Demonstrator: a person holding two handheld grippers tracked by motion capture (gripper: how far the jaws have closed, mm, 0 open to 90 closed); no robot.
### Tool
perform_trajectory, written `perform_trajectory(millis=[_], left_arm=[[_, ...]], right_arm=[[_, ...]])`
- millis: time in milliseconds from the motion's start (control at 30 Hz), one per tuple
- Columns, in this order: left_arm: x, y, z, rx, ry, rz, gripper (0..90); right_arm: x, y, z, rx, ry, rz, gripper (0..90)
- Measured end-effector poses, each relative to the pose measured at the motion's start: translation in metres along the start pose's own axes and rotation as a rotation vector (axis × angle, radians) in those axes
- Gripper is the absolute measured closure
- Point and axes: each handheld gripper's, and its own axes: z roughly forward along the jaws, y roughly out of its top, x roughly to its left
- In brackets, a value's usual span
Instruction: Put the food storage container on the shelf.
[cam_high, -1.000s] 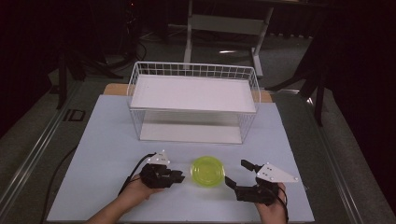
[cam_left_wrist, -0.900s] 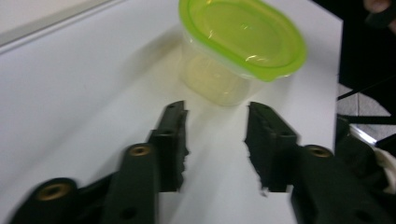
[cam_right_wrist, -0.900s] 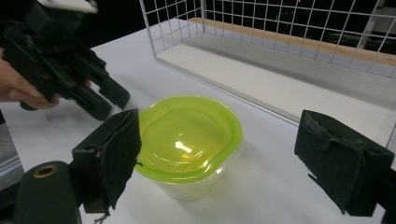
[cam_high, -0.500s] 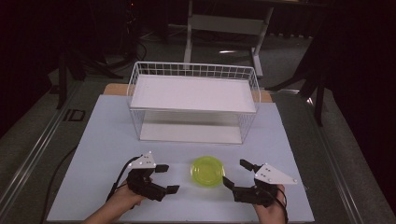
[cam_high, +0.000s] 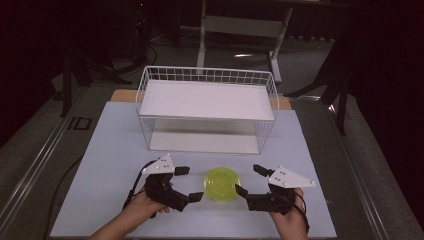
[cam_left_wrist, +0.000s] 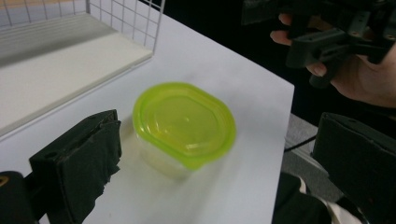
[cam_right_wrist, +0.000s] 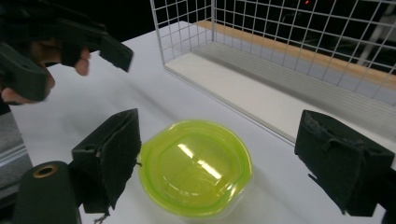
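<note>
Lidded green tub (cam_high: 222, 183) between two tongs
Left tongs (cam_high: 190, 183) just opened, right tongs (cam_high: 248, 179) apart, both clear of it on the surface (cam_high: 110, 150)

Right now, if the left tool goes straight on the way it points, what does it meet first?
Most likely the green-lidded tub: it sits dead ahead between the left tool's open jaws, which have just been opening and do not touch it. Depth is hard to judge.

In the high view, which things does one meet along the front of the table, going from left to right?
left gripper → container with the yellow-green lid → right gripper
</note>
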Motion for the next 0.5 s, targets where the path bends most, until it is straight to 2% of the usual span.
perform_trajectory(millis=[100,200,400,467,500], left_arm=[[0.007,0.005,0.007,0.008,0.020,-0.040,3.9],[0.011,0.009,0.012,0.033,0.034,-0.075,4.7],[0.009,0.013,0.025,0.061,0.062,-0.052,4.7],[0.010,0.013,0.027,0.058,0.062,-0.058,4.8],[0.014,0.013,0.032,0.065,0.059,-0.084,4.8]], right_arm=[[-0.005,0.005,0.004,0.013,0.002,0.015,14.2],[-0.012,0.006,0.007,0.029,0.016,0.063,14.3],[-0.021,0.004,0.017,0.061,0.010,0.090,14.3],[-0.023,0.002,0.020,0.073,0.018,0.099,14.3],[-0.024,0.001,0.022,0.084,0.028,0.116,14.4]])
